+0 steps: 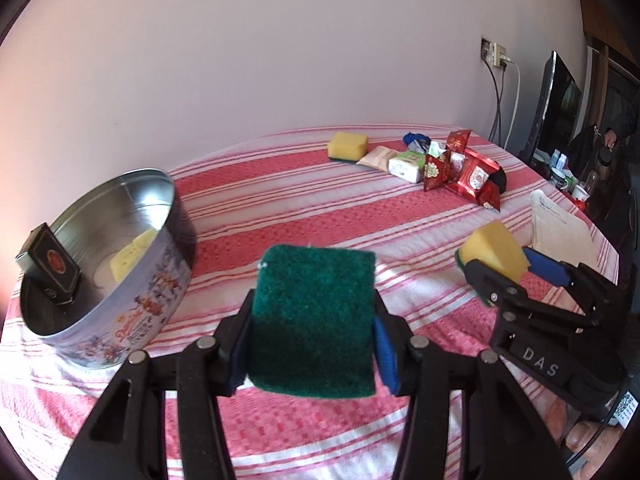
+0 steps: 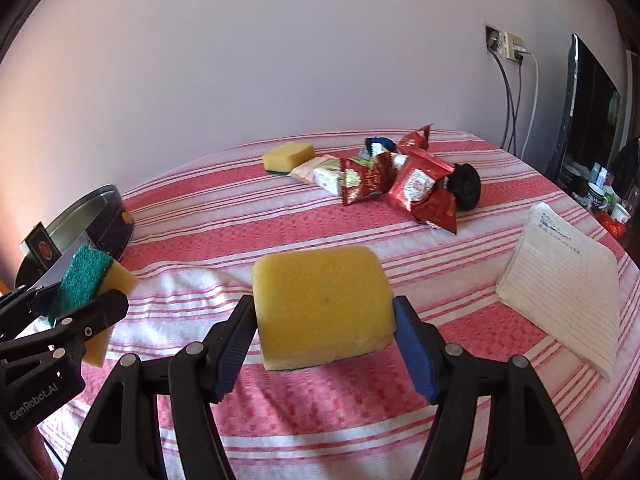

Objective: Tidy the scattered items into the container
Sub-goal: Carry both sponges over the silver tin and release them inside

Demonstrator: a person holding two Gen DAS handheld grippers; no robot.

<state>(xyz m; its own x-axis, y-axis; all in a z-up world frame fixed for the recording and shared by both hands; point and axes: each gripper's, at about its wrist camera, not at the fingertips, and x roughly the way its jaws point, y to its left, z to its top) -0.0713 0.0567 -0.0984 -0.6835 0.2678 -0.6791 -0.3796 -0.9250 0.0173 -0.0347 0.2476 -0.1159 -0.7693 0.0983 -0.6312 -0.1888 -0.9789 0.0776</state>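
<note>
My left gripper is shut on a sponge, its green scouring face toward the camera, held above the striped cloth. The same sponge shows at the left of the right wrist view. My right gripper is shut on a second sponge, yellow side up; it appears again at the right of the left wrist view. A round metal tin stands at the left with a yellow sponge inside and a small dark box leaning on its rim. The tin is also at the far left.
At the back of the table lie another yellow sponge, tissue packs, red snack packets and a black bundle. A lined notepad rests at the right. A monitor and cups stand beyond the table's right edge.
</note>
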